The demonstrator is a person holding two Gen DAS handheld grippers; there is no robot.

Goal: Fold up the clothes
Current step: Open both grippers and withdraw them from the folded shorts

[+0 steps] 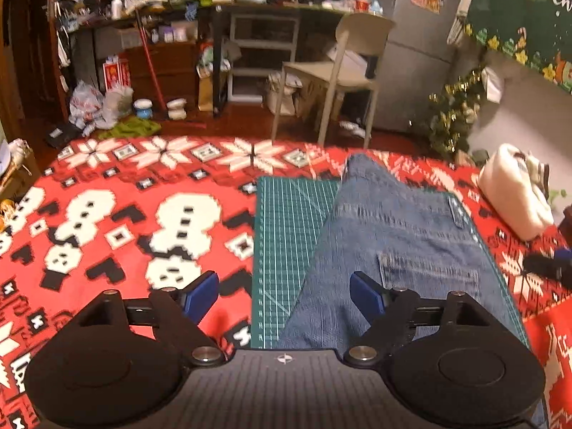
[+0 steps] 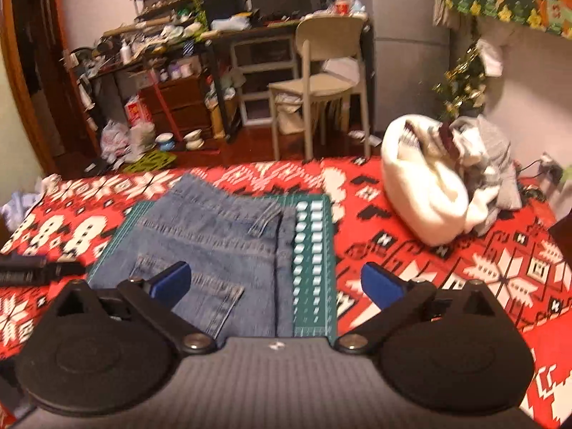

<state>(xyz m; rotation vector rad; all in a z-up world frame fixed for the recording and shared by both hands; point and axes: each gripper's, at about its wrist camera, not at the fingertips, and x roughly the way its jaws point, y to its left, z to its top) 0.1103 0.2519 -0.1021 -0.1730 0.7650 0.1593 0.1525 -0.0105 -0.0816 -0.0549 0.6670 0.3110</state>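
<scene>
Looking down both wrist views, I see the jeans [image 1: 400, 250] lying flat on the green mat [image 1: 286, 236], which sits on the red blanket [image 1: 107, 221]. My left gripper [image 1: 284, 295] hangs above the mat's near edge with its blue pads [image 1: 202, 295] spread wide, holding nothing. My right gripper [image 2: 275, 286] is likewise wide and empty, over the jeans' near right part. A white pile of clothes [image 2: 439, 186] rests on the blanket, well apart to the right. A chair [image 2: 321, 71] stands beyond the blanket.

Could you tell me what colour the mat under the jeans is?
Green cutting mat with a white grid, clearest in the left wrist view.
</scene>
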